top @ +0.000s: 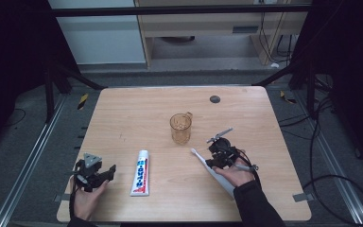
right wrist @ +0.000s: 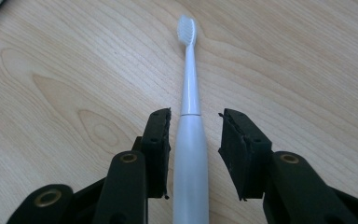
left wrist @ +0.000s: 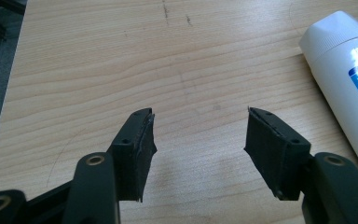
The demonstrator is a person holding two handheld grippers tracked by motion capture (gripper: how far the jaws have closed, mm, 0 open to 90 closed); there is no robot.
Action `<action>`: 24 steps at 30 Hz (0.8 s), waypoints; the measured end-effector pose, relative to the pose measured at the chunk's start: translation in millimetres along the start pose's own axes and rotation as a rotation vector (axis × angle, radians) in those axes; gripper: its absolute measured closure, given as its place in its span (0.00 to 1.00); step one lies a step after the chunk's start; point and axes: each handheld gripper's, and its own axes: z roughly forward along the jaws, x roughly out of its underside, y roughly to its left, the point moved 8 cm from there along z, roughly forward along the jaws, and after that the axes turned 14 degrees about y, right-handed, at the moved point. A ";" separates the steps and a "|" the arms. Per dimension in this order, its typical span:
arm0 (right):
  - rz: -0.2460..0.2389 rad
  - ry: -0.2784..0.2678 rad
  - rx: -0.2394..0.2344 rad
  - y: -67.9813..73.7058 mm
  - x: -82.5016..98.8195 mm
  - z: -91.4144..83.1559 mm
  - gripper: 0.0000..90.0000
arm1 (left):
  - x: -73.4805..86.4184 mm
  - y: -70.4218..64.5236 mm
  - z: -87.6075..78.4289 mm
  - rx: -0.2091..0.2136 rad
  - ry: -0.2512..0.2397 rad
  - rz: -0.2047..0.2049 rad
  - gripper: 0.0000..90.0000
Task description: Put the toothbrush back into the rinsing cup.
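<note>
High view, table: a wooden table (top: 123,109) is seen, with an amber cup (top: 180,127) near its centre.
High view, toothpaste: a white toothpaste tube (top: 141,172) is laid at about 7 o'clock from the cup, its cap pointed away from the person.
High view, toothbrush: a white toothbrush (top: 211,170) is laid at about 5 o'clock from the cup, its head pointed to 11 o'clock.
High view, grippers: the left gripper (top: 105,173) is held at 9 o'clock from the tube; the right gripper (top: 213,158) is placed over the toothbrush handle.
Left gripper view, jaws: the jaws are held wide apart above bare wood, nothing between them; the tube (left wrist: 345,70) is seen at 2 o'clock.
Right gripper view, jaws: the jaws are set apart on both sides of the toothbrush (right wrist: 189,135); the left pad seems just beside the handle, a gap is left at the right pad, so no clamping is judged.
Step in hand: the toothbrush is judged to be approached for a grasp.
Next move: the jaws need to be centred on the handle and closed firmly before any lift.
</note>
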 end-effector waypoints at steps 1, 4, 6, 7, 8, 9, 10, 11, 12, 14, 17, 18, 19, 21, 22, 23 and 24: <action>-0.004 0.002 0.005 -0.2 -0.4 1.4 0.68 | 0.0 -0.3 0.1 0.000 0.001 0.001 0.46; 0.002 0.013 0.002 0.1 -0.3 3.7 0.67 | 0.2 -0.5 0.1 0.000 0.003 0.004 0.45; 0.001 0.029 -0.002 0.2 0.3 8.1 0.65 | 0.0 0.0 0.1 0.000 0.001 0.001 0.45; -0.005 0.032 -0.001 0.1 0.5 9.7 0.65 | 0.0 0.0 0.1 0.000 0.001 0.001 0.45; -0.005 0.032 -0.001 0.1 0.5 9.7 0.65 | 0.1 0.1 0.1 0.000 0.002 0.001 0.45; -0.002 0.039 -0.001 0.1 1.1 12.7 0.65 | 0.1 0.2 0.2 0.000 0.002 0.001 0.45; -0.002 0.039 -0.001 0.1 1.1 12.7 0.65 | 0.1 0.2 0.2 0.000 0.003 0.001 0.45; -0.002 0.044 -0.001 0.0 1.6 14.1 0.65 | 0.2 0.1 0.1 0.000 0.003 0.002 0.45; 0.000 0.047 -0.001 0.1 1.9 15.4 0.64 | 0.1 -0.1 0.2 0.000 0.002 0.002 0.45; -0.003 0.060 -0.004 0.2 3.1 18.9 0.63 | 0.2 -0.1 0.3 0.000 0.005 0.003 0.45; -0.006 0.069 -0.007 0.5 4.2 21.1 0.63 | 0.4 0.0 0.5 0.000 0.006 0.003 0.45; -0.004 0.074 -0.009 0.9 4.5 22.1 0.63 | 0.4 -0.1 0.5 0.000 0.006 0.003 0.45; -0.005 0.076 -0.007 0.9 4.9 23.3 0.63 | 0.4 0.0 0.5 0.000 0.007 0.003 0.45; -0.010 0.087 -0.002 0.4 6.2 26.3 0.63 | 0.4 -0.1 0.6 0.000 0.007 0.003 0.45; 0.000 0.093 -0.006 0.9 7.0 28.1 0.63 | 0.4 -0.2 0.6 0.000 0.007 0.004 0.45; 0.000 0.093 -0.006 0.9 7.0 28.1 0.63 | 0.4 -0.2 0.6 0.000 0.007 0.004 0.45; 0.001 0.097 -0.009 0.5 7.9 30.1 0.63 | 0.4 -0.3 0.6 0.000 0.007 0.004 0.45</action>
